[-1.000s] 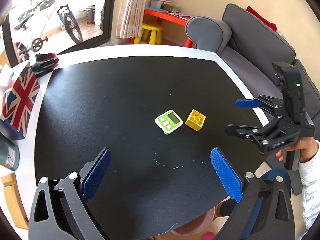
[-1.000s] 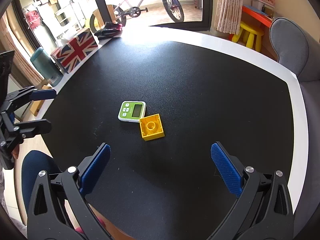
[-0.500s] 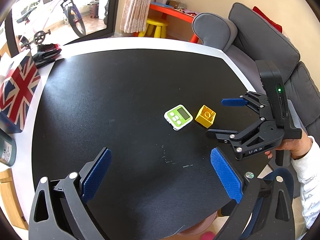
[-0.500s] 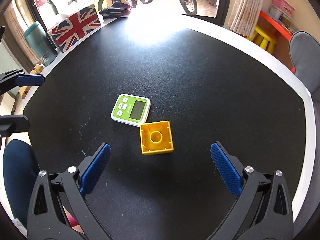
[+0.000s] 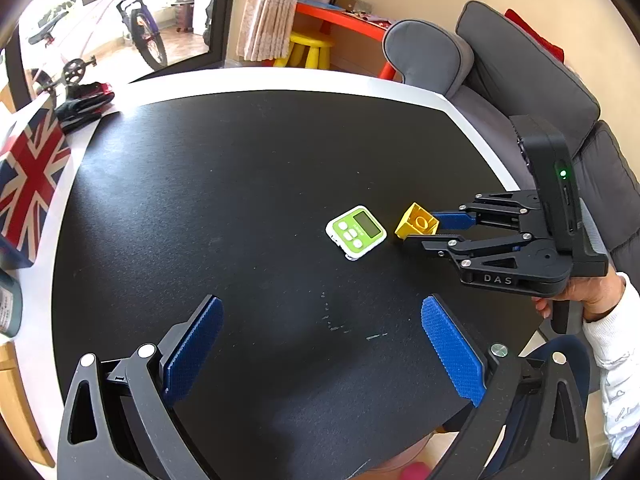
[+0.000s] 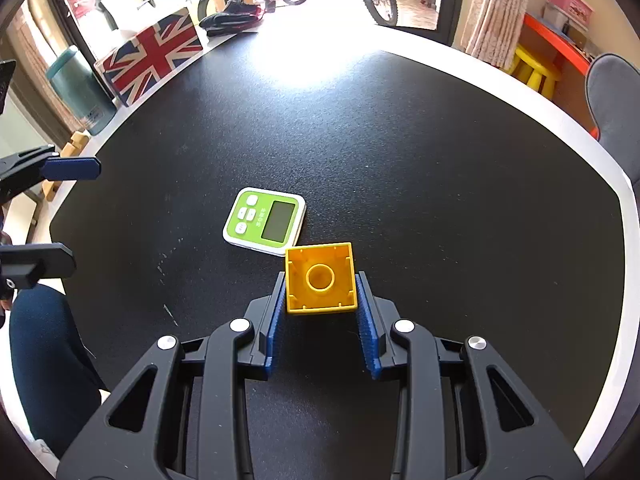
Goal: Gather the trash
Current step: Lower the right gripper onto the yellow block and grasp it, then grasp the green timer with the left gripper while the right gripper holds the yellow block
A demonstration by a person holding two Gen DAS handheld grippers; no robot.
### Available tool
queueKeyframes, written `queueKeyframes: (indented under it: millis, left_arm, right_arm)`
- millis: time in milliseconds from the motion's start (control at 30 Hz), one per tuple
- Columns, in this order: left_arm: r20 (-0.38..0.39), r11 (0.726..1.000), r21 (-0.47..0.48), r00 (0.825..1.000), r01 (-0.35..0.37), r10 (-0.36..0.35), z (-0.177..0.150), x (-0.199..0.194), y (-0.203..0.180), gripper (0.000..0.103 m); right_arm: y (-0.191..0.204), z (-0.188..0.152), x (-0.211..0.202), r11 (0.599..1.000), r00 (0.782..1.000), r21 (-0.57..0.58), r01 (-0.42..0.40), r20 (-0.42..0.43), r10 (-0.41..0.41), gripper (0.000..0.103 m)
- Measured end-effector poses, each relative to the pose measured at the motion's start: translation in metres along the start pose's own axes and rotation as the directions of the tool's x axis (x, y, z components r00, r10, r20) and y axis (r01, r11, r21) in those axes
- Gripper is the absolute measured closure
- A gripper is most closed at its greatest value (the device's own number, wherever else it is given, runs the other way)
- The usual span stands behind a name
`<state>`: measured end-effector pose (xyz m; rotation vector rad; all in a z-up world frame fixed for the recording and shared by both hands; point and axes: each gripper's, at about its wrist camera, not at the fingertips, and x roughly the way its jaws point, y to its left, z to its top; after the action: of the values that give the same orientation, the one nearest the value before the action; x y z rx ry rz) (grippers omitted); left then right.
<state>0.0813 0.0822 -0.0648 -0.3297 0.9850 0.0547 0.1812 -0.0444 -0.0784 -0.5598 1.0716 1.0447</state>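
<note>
right tongs (image 6: 320, 300) closing, seemingly already gripping hollow yellow block (image 6: 320, 278), its upturned cavity empty; left tongs (image 5: 320, 344) wide.

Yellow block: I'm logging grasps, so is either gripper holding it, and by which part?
The right gripper is closing on the yellow block, pads against its two opposite side walls. The left gripper holds nothing.

R gripper (image 5: 420, 231) fingers closing on yellow block (image 5: 416, 222).
</note>
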Motion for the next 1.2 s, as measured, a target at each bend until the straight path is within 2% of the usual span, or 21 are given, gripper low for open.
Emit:
queueKeyframes:
  millis: [200, 333, 567, 700, 900, 1000, 1200]
  left_arm:
    - [0.004, 0.999, 0.045, 1.0, -0.002, 0.001, 0.007, 0.005, -0.008, 0.008]
    - [0.005, 0.993, 0.116, 1.0, 0.01, -0.01, 0.015, 0.014, -0.016, 0.008]
    - [-0.065, 0.98, 0.197, 0.997, 0.04, -0.028, 0.028, 0.037, -0.02, 0.008]
    - [-0.092, 0.961, 0.267, 0.994, 0.076, -0.053, 0.032, 0.049, -0.024, 0.008]
    - [-0.131, 0.911, 0.397, 0.989, 0.114, -0.066, 0.034, 0.067, -0.039, 0.008]
    - [-0.125, 0.893, 0.435, 0.99, 0.117, -0.069, 0.033, 0.071, -0.042, 0.008]
    - [-0.121, 0.878, 0.465, 0.99, 0.118, -0.069, 0.032, 0.079, -0.044, 0.008]
  right_arm:
    - [-0.01, -0.005, -0.016, 0.998, 1.0, 0.068, -0.016, 0.005, 0.016, 0.071]
    - [-0.017, -0.011, -0.028, 0.996, 1.0, 0.088, -0.006, 0.003, 0.006, 0.071]
    - [-0.03, -0.021, -0.047, 0.993, 1.0, 0.116, 0.007, 0.005, -0.008, 0.071]
    - [-0.036, -0.023, -0.058, 0.993, 1.0, 0.119, 0.018, 0.015, -0.02, 0.07]
    - [-0.044, -0.027, -0.063, 0.991, 0.999, 0.133, 0.023, 0.021, -0.026, 0.07]
    - [-0.049, -0.029, -0.063, 0.99, 1.0, 0.141, 0.023, 0.017, -0.026, 0.07]
    - [-0.053, -0.029, -0.062, 0.989, 0.999, 0.147, 0.023, 0.019, -0.026, 0.07]
